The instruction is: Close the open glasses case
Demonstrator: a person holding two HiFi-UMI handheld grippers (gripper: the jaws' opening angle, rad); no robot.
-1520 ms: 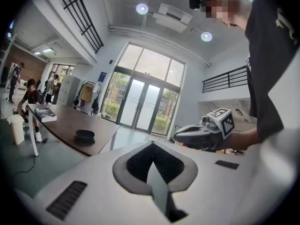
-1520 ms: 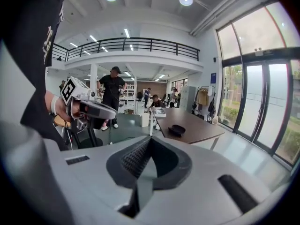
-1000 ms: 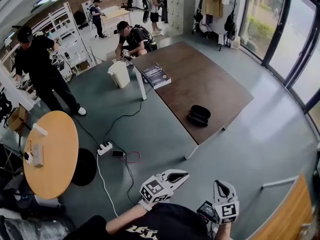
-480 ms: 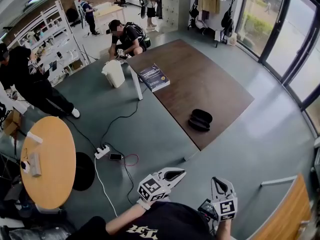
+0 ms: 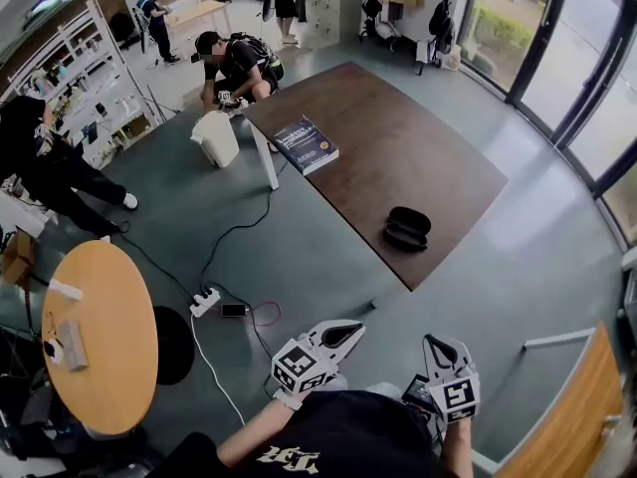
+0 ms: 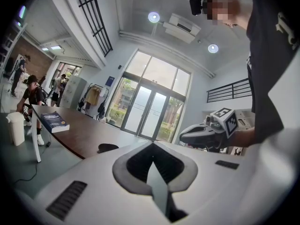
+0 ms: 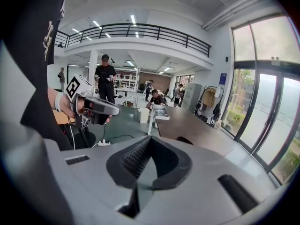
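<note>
The black glasses case (image 5: 408, 229) lies open on the brown table (image 5: 398, 137), near the table's front corner. Both grippers are held low in front of the person, over the floor and well short of the table. My left gripper (image 5: 350, 329) points toward the case, its jaws together and empty. To its right, my right gripper (image 5: 438, 348) is also shut on nothing. In the left gripper view the case (image 6: 108, 147) shows small beyond the closed tips (image 6: 152, 145). In the right gripper view the case (image 7: 184, 140) peeks over the gripper (image 7: 150, 138).
A dark book (image 5: 306, 144) lies at the table's far left edge. On the floor are a power strip (image 5: 207, 300), a phone (image 5: 235, 310) and cables. A round wooden table (image 5: 100, 337) stands left, a white bin (image 5: 217, 137) by the table leg. Several people work at the back.
The whole view has shifted toward the table, which now looks larger and nearer. Both grippers came along with it, still shut and side by side. The case has not moved on the table.
</note>
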